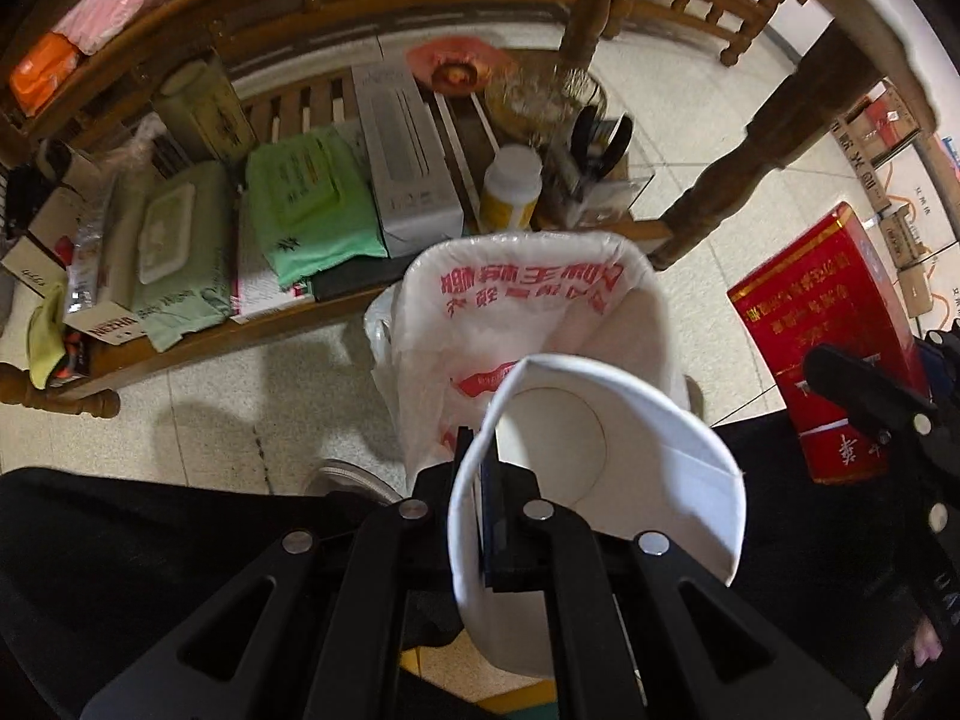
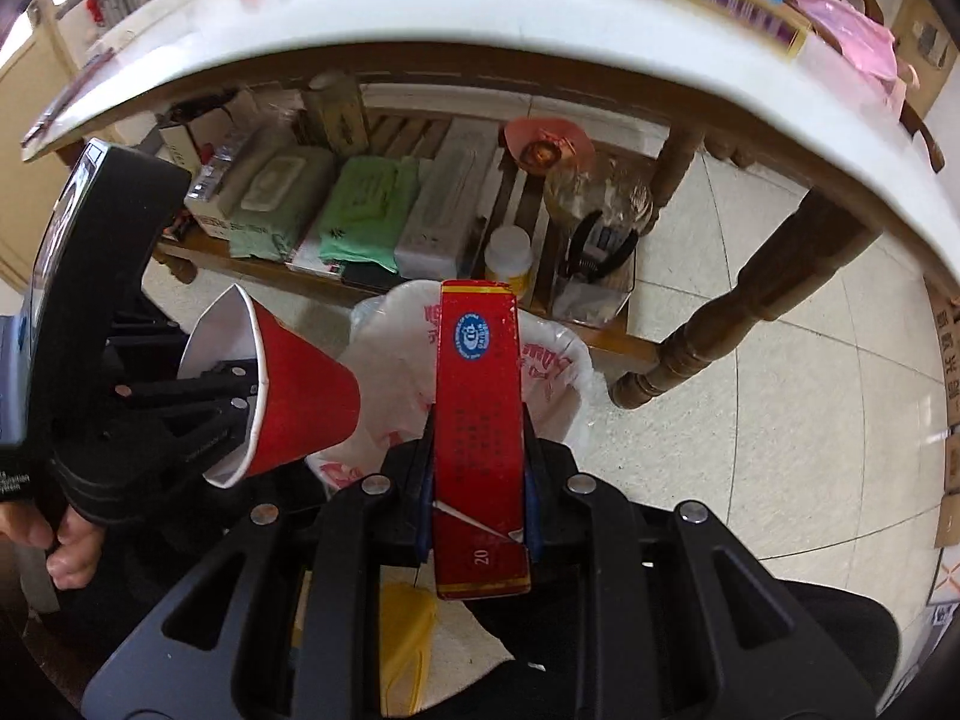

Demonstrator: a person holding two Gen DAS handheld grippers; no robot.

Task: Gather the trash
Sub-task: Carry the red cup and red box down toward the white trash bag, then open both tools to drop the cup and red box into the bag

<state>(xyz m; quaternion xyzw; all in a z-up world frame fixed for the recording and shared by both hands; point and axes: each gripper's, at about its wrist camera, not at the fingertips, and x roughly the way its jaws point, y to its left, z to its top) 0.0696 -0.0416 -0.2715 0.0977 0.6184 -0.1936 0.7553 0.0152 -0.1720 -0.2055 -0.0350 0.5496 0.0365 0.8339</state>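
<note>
Above the red-lettered bag [image 2: 558, 360], left jaws pinch a paper cup [image 1: 600, 450]; right jaws clamp a red box [image 2: 480, 420] marked "20".

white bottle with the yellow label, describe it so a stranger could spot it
Look under the table to the slatted wooden shelf near the floor. At its right end, behind the bag-lined bin, stands the bottle: the only upright round white container, yellow-banded, beside flat packs and boxes.

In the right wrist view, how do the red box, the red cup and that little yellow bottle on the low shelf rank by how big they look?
Largest to smallest as they look:
1. Red box, in the right tongs.
2. Red cup, close behind it.
3. Yellow bottle, plainly smallest.
The box and cup sit much nearer the camera than the bottle, so true sizes stay unsure.
</note>
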